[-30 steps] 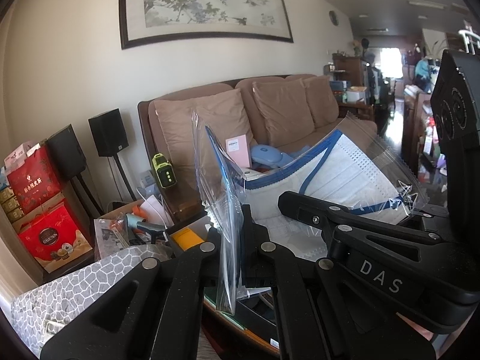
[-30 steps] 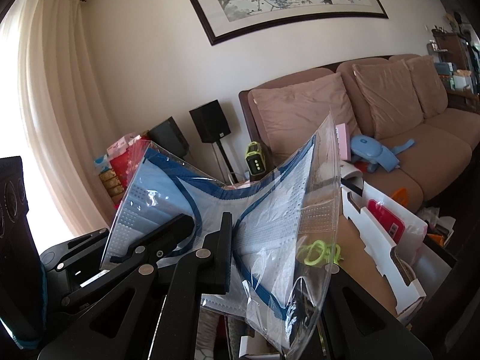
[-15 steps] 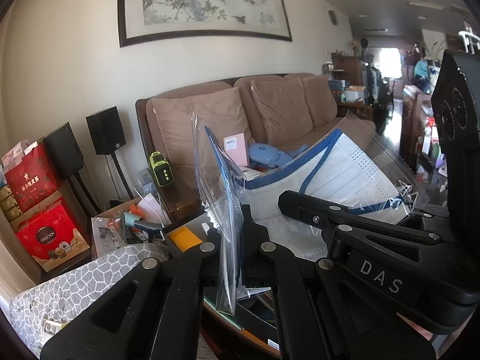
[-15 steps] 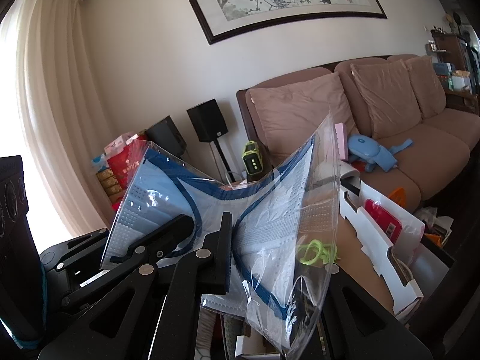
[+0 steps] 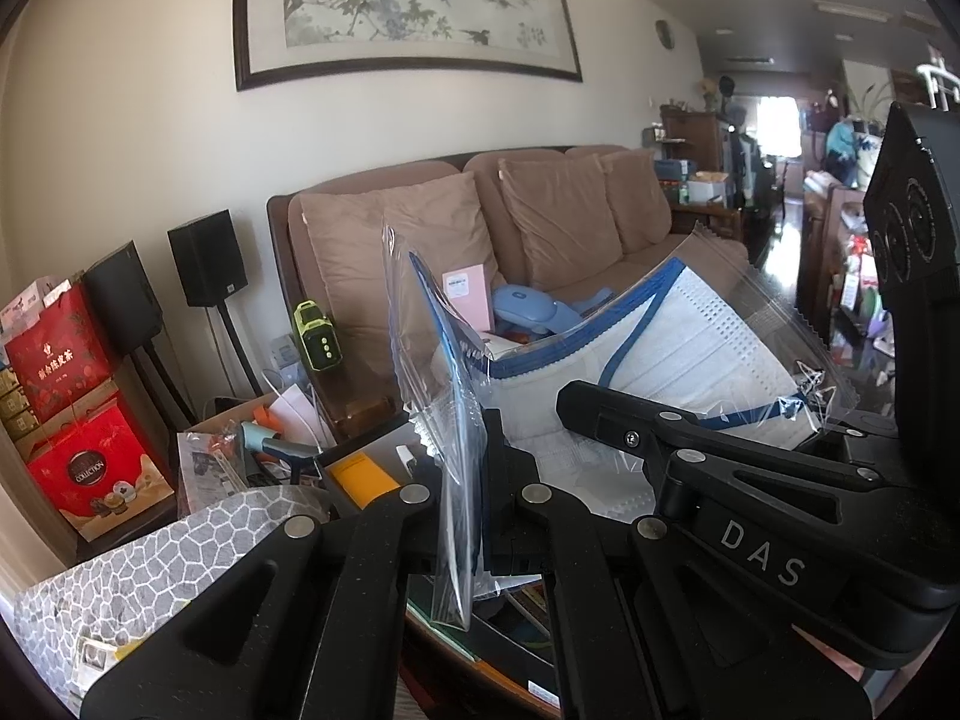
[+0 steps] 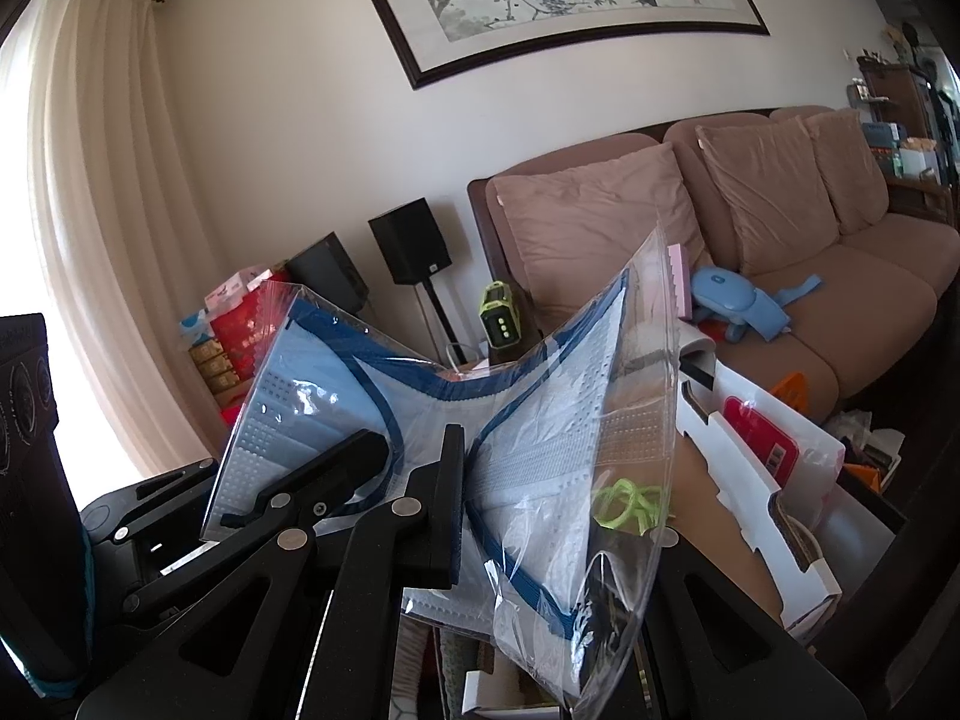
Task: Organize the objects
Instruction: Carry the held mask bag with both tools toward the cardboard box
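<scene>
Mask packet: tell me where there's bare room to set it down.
The barest patch is the sofa seat, right of the blue toy. A smaller one is the brown tabletop between the mask packet and the white cardboard box. Crowded: the floor clutter below the speakers.

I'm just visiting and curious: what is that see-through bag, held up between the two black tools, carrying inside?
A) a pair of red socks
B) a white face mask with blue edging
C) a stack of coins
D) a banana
B: through the clear plastic bag a pleated white face mask with blue trim and ear loops shows, in both views.
</scene>
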`<state>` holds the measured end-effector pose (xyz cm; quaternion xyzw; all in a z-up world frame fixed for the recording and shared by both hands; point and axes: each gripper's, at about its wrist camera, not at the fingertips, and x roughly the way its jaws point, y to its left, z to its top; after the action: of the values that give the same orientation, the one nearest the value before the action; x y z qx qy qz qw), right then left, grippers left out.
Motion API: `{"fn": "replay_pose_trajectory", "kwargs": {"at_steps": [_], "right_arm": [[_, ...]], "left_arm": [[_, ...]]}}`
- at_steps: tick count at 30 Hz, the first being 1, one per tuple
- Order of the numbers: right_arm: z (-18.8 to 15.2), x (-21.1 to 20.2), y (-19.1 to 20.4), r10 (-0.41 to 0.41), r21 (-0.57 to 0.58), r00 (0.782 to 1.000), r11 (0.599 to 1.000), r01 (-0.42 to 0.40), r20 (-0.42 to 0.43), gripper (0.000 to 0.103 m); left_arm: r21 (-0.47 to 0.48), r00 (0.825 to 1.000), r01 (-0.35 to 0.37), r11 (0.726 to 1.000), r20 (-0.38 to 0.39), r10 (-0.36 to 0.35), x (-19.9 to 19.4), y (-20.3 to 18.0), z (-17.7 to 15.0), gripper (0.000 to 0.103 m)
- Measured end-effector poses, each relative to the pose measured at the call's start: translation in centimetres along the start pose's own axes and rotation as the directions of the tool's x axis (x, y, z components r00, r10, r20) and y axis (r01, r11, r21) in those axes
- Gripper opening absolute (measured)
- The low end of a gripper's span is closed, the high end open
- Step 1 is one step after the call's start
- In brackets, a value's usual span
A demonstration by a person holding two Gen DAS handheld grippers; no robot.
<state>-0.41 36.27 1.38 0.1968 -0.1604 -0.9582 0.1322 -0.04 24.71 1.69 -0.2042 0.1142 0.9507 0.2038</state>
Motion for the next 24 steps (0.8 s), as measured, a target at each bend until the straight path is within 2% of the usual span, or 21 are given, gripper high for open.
{"fn": "replay_pose_trajectory", "kwargs": {"at_steps": [24], "right_arm": [[0.29,0.0,-0.63,-0.013,0.004,1.0,1.0,0.013,-0.006,0.009]], "left_arm": [[-0.009,1.0,0.014,1.0,-0.008,-0.014,0.49,-0.18,0.13,0.001]]}}
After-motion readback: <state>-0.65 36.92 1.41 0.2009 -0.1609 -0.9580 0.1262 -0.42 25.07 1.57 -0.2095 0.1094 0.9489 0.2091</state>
